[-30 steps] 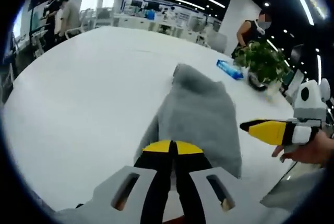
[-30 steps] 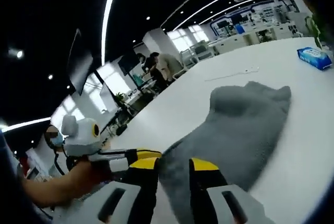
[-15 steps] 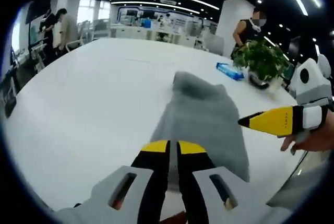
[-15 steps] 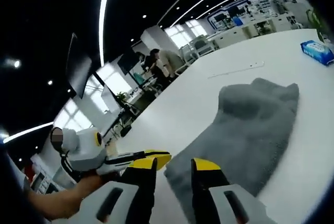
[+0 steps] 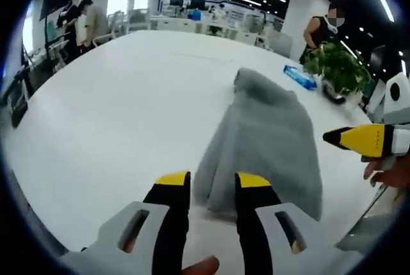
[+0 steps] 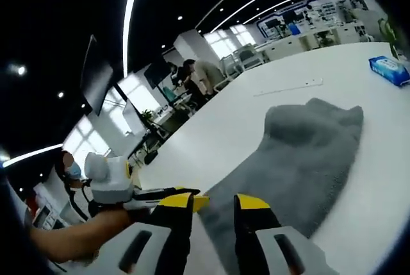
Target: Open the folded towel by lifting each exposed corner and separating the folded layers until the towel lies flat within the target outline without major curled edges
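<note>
A grey towel (image 5: 262,137), folded into a long strip, lies on the white table (image 5: 115,115). My left gripper (image 5: 213,182) stands open, its yellow-tipped jaws either side of the towel's near end with a gap to the cloth. The right gripper (image 5: 359,140) comes in from the right, a hand holding it just off the towel's right edge. In the right gripper view the towel (image 6: 307,153) stretches away past my right gripper (image 6: 213,203), whose jaws are apart with grey cloth showing behind the gap. The left gripper (image 6: 160,195) sits at the left there, held by a hand.
A blue packet (image 5: 300,77) and a potted plant (image 5: 336,70) stand beyond the towel's far end, with a person behind the plant. A thin strip (image 6: 288,88) lies on the table further back. People and desks line the far side. The table's edge runs close on my right.
My left gripper, earlier shut at the towel's near end, has opened. The towel now lies flatter on the table. The right gripper stays apart beside the towel.
</note>
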